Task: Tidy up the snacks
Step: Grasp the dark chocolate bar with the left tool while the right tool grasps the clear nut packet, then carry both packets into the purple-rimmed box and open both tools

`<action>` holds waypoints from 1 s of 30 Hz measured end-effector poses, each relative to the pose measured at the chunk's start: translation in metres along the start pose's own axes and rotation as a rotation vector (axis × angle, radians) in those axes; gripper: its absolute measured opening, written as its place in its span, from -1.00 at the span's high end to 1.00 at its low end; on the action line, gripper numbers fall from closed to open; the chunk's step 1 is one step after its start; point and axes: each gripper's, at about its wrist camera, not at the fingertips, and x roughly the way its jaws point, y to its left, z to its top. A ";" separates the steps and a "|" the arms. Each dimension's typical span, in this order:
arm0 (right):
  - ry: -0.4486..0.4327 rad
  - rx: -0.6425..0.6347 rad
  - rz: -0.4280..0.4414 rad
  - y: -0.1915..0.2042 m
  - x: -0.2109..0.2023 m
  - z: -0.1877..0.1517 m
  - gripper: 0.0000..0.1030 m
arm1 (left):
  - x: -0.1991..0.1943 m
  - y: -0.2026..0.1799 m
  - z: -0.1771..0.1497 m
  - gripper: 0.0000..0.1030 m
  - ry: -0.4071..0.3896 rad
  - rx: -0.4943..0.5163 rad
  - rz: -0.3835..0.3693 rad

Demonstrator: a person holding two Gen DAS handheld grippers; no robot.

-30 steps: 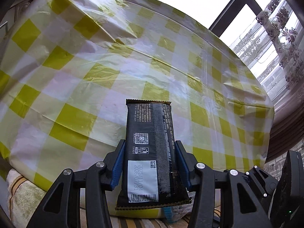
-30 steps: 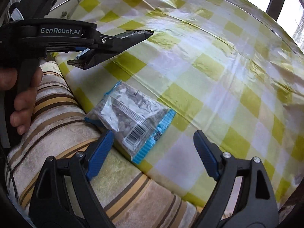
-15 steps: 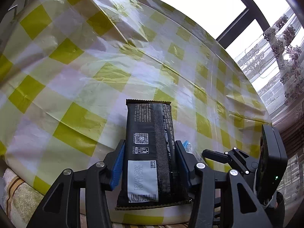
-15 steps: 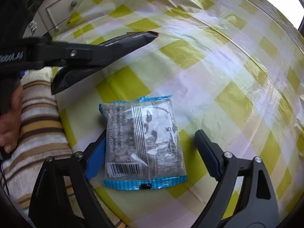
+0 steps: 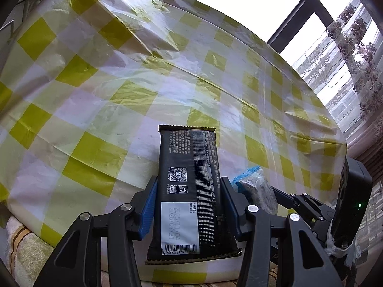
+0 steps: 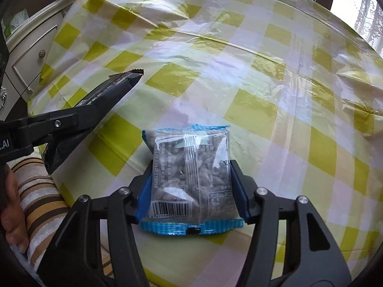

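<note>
My left gripper [image 5: 188, 203] is shut on a long black snack bar [image 5: 189, 186] with a white date label, held above the near edge of the table. My right gripper [image 6: 191, 189] is shut on a clear, blue-edged packet of seeds [image 6: 191, 174]. That packet [image 5: 257, 189] shows in the left wrist view just right of the bar. In the right wrist view the black bar [image 6: 103, 105] in the left gripper sticks out at the left.
The round table [image 6: 239, 71] wears a wrinkled yellow and white checked plastic cloth. A striped towel [image 6: 38, 196] lies below its near edge. A white drawer cabinet [image 6: 31, 47] stands at the left. A window and lace curtain [image 5: 347, 55] are at the far right.
My right gripper has closed its jaws on the seed packet, which now lies between them. My left gripper still holds the black bar and has shifted slightly over the table.
</note>
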 end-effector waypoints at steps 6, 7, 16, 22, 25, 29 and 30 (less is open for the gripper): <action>-0.041 0.133 -0.048 -0.020 -0.017 -0.007 -0.16 | 0.002 -0.008 -0.001 0.02 0.003 0.035 0.046; -0.047 0.153 -0.052 -0.023 -0.020 -0.009 -0.16 | 0.002 -0.009 -0.002 0.02 0.002 0.040 0.055; -0.111 0.251 -0.068 -0.039 -0.052 -0.028 -0.16 | -0.015 -0.039 -0.009 0.01 -0.038 0.094 0.099; -0.155 0.302 -0.074 -0.051 -0.074 -0.042 -0.16 | -0.022 -0.073 -0.022 0.02 -0.057 0.151 0.085; -0.173 0.336 -0.077 -0.060 -0.085 -0.053 -0.16 | -0.022 -0.091 -0.031 0.02 -0.052 0.186 0.076; -0.190 0.380 -0.089 -0.072 -0.099 -0.067 -0.16 | -0.023 -0.110 -0.038 0.02 -0.049 0.223 0.063; -0.194 0.388 -0.093 -0.075 -0.102 -0.070 -0.16 | -0.024 -0.115 -0.040 0.02 -0.048 0.232 0.059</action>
